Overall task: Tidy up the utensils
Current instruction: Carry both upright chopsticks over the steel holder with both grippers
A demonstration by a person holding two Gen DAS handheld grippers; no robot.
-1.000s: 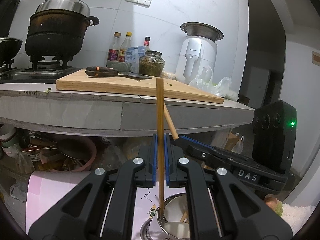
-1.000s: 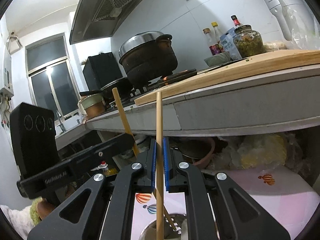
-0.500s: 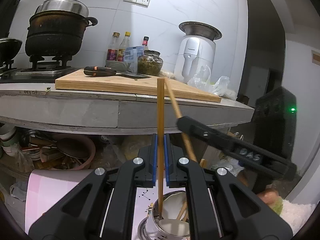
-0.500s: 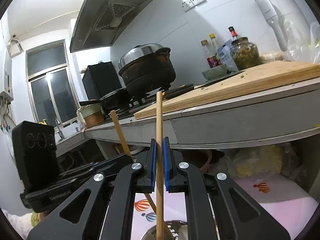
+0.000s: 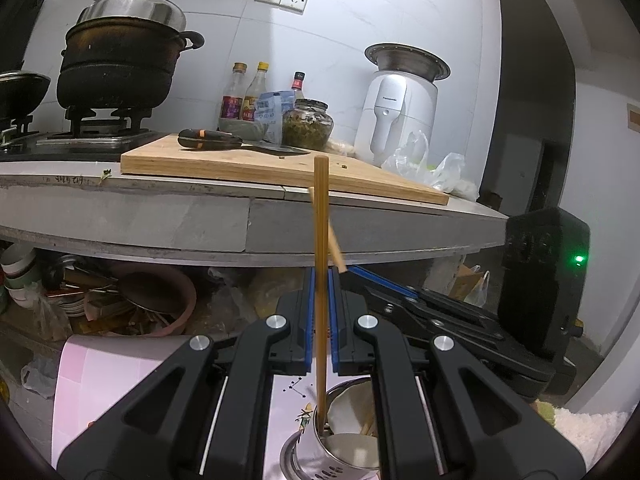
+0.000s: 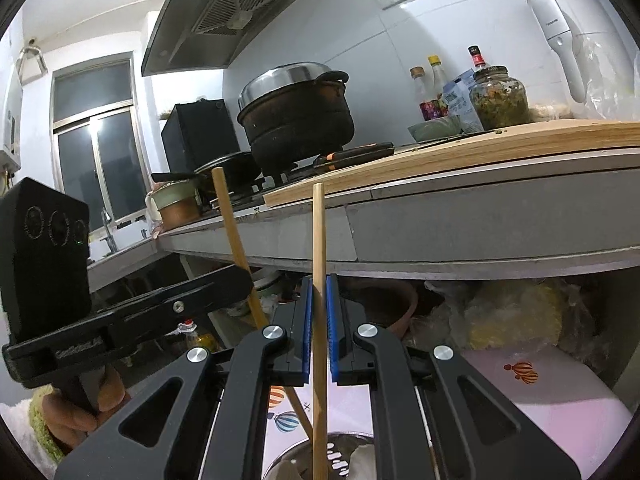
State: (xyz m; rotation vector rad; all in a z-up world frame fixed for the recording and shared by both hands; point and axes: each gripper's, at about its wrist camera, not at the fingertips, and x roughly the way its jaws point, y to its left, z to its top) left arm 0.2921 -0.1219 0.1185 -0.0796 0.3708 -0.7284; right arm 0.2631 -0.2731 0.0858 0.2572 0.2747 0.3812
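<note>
My left gripper [image 5: 320, 276] is shut on a wooden chopstick [image 5: 321, 220] that stands upright, its lower end inside a perforated metal utensil cup [image 5: 308, 444]. The cup holds a white spoon and more sticks. My right gripper [image 6: 319, 284] is shut on a second chopstick [image 6: 318, 240], also upright over the metal cup [image 6: 340, 452]. In the left wrist view the right gripper [image 5: 352, 270] comes in from the right, its chopstick [image 5: 334, 244] crossing just behind mine. In the right wrist view the left gripper [image 6: 240, 280] and its tilted chopstick [image 6: 234, 232] are at left, held by a hand [image 6: 80, 408].
A grey counter [image 5: 180, 216] juts out overhead with a wooden cutting board [image 5: 248, 164], a knife [image 5: 208, 141], a black pot [image 5: 116, 68], a jar [image 5: 307, 124] and a white appliance [image 5: 396, 108]. Bowls and pans [image 5: 152, 300] fill the shelf beneath. A pink patterned cloth [image 5: 120, 376] lies under the cup.
The right gripper with its chopstick rose a little, then came back down and ended closer to the left chopstick. The left gripper kept still, and both grips stayed shut.
</note>
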